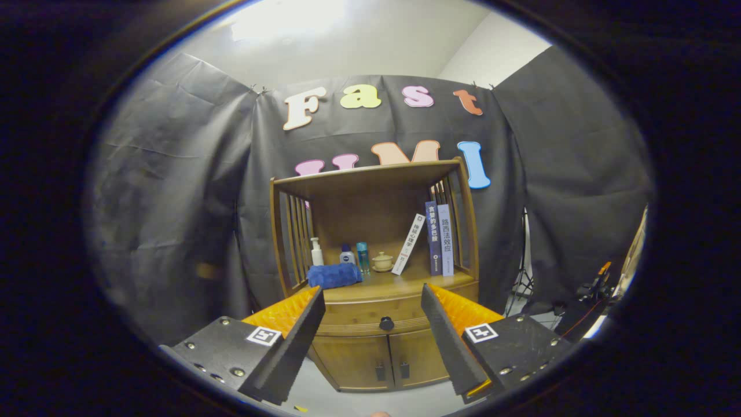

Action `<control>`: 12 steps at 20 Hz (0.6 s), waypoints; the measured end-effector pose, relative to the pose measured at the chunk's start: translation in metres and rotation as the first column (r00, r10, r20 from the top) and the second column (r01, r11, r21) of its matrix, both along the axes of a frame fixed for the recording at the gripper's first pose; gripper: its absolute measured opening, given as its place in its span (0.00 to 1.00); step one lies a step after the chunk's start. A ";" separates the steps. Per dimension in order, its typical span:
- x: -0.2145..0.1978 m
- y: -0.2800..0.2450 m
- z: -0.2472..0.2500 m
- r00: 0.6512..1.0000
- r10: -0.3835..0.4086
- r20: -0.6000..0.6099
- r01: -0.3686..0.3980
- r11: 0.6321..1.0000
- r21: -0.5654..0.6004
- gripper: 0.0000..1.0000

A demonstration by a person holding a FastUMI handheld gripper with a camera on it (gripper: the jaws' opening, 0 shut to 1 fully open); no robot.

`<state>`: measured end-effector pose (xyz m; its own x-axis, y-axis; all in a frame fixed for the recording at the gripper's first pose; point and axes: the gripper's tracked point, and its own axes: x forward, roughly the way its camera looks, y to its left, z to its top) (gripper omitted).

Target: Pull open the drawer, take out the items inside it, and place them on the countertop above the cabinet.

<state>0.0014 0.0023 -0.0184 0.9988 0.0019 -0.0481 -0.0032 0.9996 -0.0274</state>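
From the gripper's camera, a small wooden cabinet [373, 278] stands ahead against a dark cloth wall. The gripper [373, 298] is spread wide and holds nothing, well short of the cabinet. Between its fingers sits the closed drawer [359, 315], its dark round knob [386, 322] a little right of centre. Above the drawer, the countertop [399, 282] carries a folded blue towel [334, 275] on the left, small bottles [347, 253], a lidded cup [382, 260] and upright books [439, 237] on the right. Two small doors [376, 359] lie below. To open it well, I would centre the fingers on the knob, close squarely, then pull straight back and level.
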 end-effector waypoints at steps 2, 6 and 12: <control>0.001 -0.003 -0.002 1.000 -0.002 -0.009 0.002 1.000 0.005 1.00; 0.002 -0.009 -0.004 1.000 -0.010 -0.009 0.010 1.000 0.008 0.99; 0.018 -0.019 -0.028 1.000 -0.003 -0.027 0.003 1.000 -0.009 1.00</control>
